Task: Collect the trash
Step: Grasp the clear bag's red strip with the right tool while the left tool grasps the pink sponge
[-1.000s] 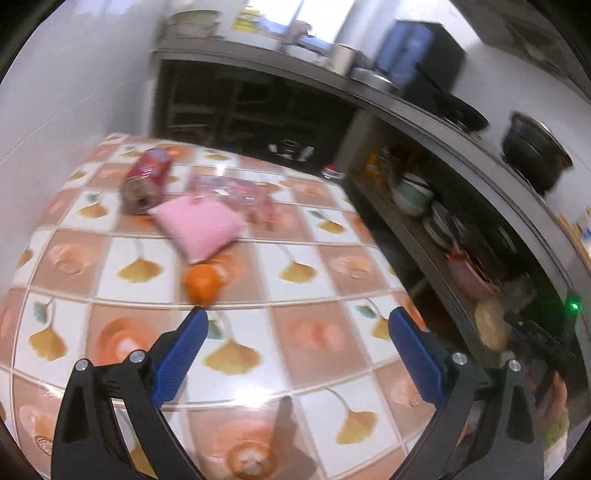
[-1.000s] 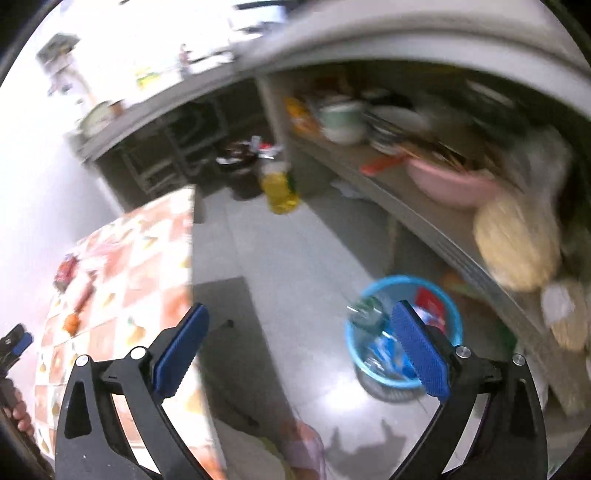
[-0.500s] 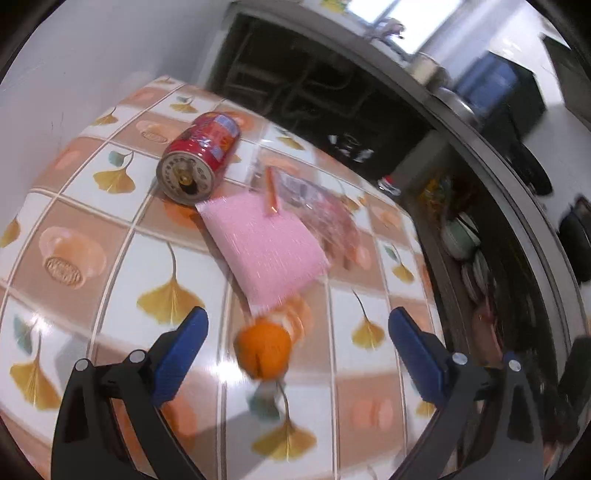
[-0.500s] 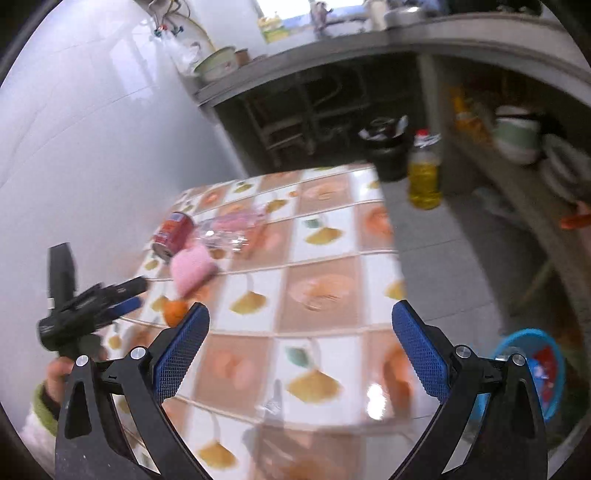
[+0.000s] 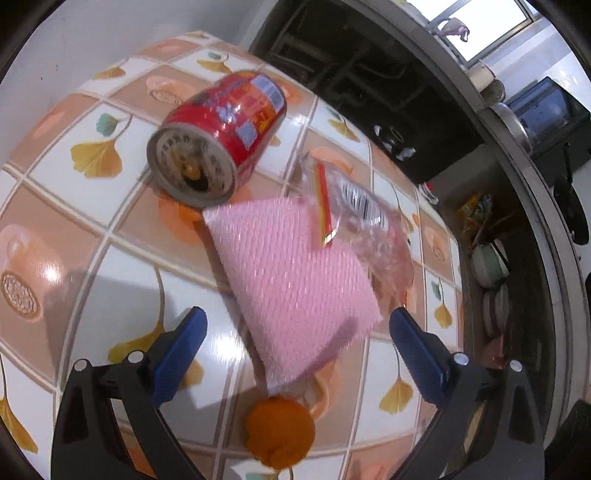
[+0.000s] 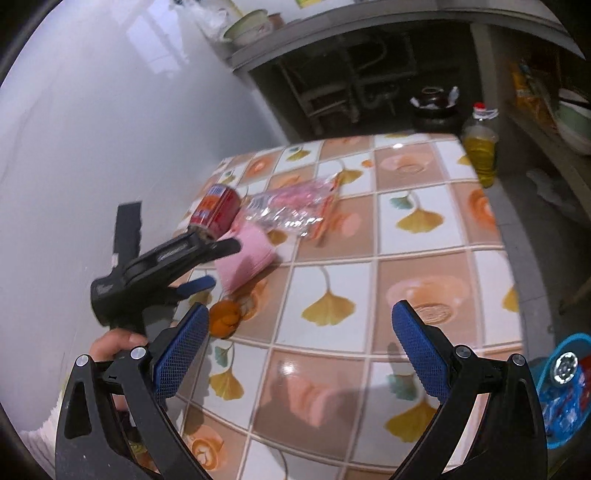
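A table (image 6: 436,229) covered in glossy cloth printed with orange and white squares and yellow ginkgo leaves fills the middle of the frame. A clear plastic bottle of yellow oil with a red cap (image 6: 480,147) stands at upper right. A pale ceramic bowl (image 6: 245,26) sits on the grey counter at top.

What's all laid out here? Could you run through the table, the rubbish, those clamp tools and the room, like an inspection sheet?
Surface: tiled table, glossy leaf pattern.
Job's things: red can on its side; pink sponge; clear wrapper; orange peel; blue bin on the floor, part full.
Clutter: nothing seen.
Grippers: left gripper jaws open over the sponge; right gripper jaws open, empty.
Cables: nothing seen.
Surroundings: oil bottle, shelves of dishes.
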A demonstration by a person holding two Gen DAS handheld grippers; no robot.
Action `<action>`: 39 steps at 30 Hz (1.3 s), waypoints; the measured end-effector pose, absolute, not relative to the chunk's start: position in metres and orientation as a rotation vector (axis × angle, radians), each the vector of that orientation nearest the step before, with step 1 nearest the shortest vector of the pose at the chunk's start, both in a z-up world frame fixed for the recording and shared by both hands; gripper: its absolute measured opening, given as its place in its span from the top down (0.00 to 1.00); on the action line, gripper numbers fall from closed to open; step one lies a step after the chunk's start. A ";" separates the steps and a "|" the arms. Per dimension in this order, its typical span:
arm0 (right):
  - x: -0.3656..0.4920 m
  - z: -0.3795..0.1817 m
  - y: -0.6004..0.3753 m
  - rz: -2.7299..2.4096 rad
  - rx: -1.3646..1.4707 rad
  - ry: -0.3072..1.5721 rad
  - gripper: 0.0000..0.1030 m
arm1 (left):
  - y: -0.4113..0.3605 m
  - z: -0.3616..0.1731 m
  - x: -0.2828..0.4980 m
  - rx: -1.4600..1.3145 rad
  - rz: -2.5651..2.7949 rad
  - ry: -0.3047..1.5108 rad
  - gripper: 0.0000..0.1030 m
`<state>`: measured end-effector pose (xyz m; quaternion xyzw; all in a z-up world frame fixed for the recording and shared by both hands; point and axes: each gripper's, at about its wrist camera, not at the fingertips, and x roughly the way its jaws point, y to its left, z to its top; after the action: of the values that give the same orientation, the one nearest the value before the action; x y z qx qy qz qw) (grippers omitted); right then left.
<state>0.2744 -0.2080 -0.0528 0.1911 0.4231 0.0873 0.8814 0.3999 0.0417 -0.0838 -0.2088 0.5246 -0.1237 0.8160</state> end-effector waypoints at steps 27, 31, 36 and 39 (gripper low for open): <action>0.396 -0.091 -0.228 0.256 0.656 1.065 0.39 | 0.030 -0.085 0.405 -0.236 -0.188 1.054 0.11; 0.419 -0.109 -0.230 0.213 0.714 1.120 0.48 | 0.030 -0.085 0.404 -0.226 -0.193 1.049 0.11; 0.437 -0.127 -0.228 0.189 0.755 1.158 0.56 | 0.031 -0.086 0.404 -0.222 -0.200 1.046 0.12; 0.442 -0.134 -0.229 0.196 0.803 1.161 0.68 | 0.032 -0.086 0.402 -0.224 -0.202 1.042 0.12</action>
<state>0.4417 -0.2291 -0.1342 0.3684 0.5327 0.0899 0.7566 0.4024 0.0316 -0.0855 -0.1064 0.4960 -0.0960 0.8564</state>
